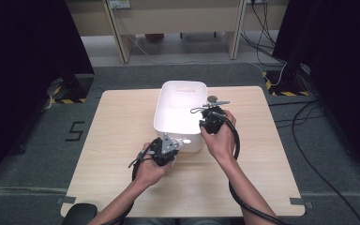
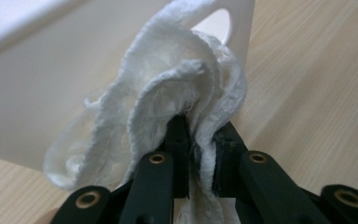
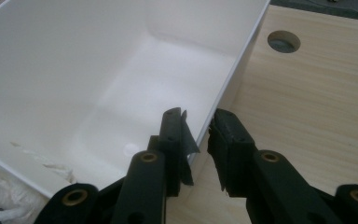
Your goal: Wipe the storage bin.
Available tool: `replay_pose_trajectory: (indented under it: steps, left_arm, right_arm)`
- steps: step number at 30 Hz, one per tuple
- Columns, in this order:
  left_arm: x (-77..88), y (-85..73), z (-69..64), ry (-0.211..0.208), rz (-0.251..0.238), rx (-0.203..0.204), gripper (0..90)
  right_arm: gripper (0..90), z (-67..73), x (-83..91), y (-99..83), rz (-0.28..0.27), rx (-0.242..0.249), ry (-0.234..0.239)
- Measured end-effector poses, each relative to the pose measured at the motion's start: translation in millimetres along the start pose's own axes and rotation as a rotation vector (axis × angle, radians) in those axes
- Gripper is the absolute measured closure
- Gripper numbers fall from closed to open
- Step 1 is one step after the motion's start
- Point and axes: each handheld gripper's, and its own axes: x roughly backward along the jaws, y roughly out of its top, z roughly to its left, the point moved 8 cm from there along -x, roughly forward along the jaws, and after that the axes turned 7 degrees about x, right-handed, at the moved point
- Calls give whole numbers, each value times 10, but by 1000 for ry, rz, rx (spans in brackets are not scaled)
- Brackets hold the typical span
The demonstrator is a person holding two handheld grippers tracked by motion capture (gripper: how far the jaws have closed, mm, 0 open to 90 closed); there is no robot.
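Looking first at the white cloth (image 2: 168, 107), we see it bunched against the outer near wall of the white bin (image 1: 178, 123), beside the bin's handle cut-out, just above the counter (image 1: 122, 140). The bin sits mid-counter with bare wood on every side, widest to the left and toward us; its right wall runs near a round hole (image 3: 284, 41) in the counter top. The high view gives the layout but hardly any cloth (just a pale speck at the bin's near corner); the left gripper view shows its frayed folds up close. The left gripper (image 2: 200, 154) has its fingers pinching the cloth tight. The right gripper (image 3: 198, 140) has its fingers straddling the bin's right rim, one inside and one outside, clamped on the wall.
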Motion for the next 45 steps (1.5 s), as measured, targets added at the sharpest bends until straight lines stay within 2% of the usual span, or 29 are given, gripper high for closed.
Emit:
replay_pose_trajectory:
  steps: [4, 12, 21, 30, 45]
  left_arm:
    - [-46, -50, -2, -5, 26, -1, 793]
    - [-108, -97, -2, 0, 29, 2, 794]
    - [-220, -201, -17, -3, 66, 3, 793]
    - [-260, -203, -42, 1, 80, -2, 793]
    - [-297, -128, -139, -19, 79, -11, 793]
  right_arm:
    - [745, 1, 1, -1, 0, -2, 1]
    - [743, 2, -2, 2, -3, 2, 2]
    - [743, 6, -4, 2, -6, -2, 2]
    - [742, 4, -7, 4, -6, -2, 1]
    - [741, 2, -11, 7, -7, -6, 3]
